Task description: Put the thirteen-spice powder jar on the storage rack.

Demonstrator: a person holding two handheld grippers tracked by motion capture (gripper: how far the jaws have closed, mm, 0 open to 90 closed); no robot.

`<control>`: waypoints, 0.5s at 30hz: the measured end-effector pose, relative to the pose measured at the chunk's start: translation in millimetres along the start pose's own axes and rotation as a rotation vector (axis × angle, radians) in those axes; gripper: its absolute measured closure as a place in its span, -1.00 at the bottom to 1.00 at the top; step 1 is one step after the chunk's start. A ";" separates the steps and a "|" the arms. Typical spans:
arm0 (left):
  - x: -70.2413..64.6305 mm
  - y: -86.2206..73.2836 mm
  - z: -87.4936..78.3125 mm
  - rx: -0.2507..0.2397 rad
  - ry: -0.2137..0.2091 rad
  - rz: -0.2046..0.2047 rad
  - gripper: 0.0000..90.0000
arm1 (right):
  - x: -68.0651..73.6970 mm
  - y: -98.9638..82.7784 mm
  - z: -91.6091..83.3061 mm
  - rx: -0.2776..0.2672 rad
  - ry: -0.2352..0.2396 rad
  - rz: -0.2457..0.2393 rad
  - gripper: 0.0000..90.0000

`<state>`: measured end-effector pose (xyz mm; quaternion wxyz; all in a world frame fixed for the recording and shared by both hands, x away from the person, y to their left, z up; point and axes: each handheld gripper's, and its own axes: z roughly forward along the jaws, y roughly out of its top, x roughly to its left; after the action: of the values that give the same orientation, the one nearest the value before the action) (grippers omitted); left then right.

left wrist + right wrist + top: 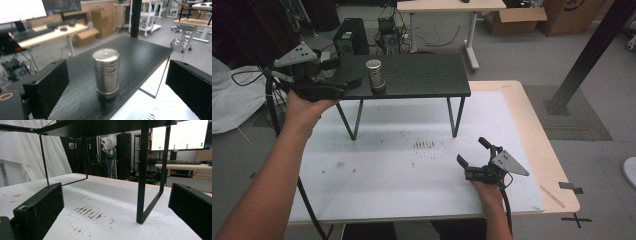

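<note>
A steel canister [375, 75] stands upright on the left part of a black raised shelf [427, 75]. My left gripper [346, 75] is held at the shelf's left end, level with the canister, open and pointing at it. In the left gripper view the canister [106, 72] stands just beyond and between the two jaws, touching neither finger [47, 87]. My right gripper [473, 151] rests low over the white table cover [377, 175] at the front right. It is open, holds nothing, and faces the shelf's front leg [141, 170].
Brown stains [424, 145] mark the cover under the shelf's front edge. The shelf stands on thin black wire legs [455, 117]. A bare wooden table edge [542, 145] runs along the right. Behind are a computer tower [351, 36] and cardboard boxes [514, 20].
</note>
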<state>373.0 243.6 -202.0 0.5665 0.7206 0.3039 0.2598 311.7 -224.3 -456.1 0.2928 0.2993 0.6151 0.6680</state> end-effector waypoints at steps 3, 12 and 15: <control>-2.0 -3.9 -3.5 -0.029 -0.015 -0.014 -0.94 | 0.0 0.0 0.0 0.000 0.000 0.000 -1.00; -10.0 -23.8 -15.9 -0.089 -0.037 -0.019 -0.99 | -0.3 0.0 -0.4 -0.004 0.002 0.003 -1.00; -12.5 -31.4 -16.4 -0.084 -0.043 -0.012 -0.99 | -0.2 0.0 -0.5 -0.005 0.002 0.003 -1.00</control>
<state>348.1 250.7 -229.3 0.6043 0.6996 0.2848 0.2536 311.5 -224.7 -456.2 0.2920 0.2989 0.6134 0.6702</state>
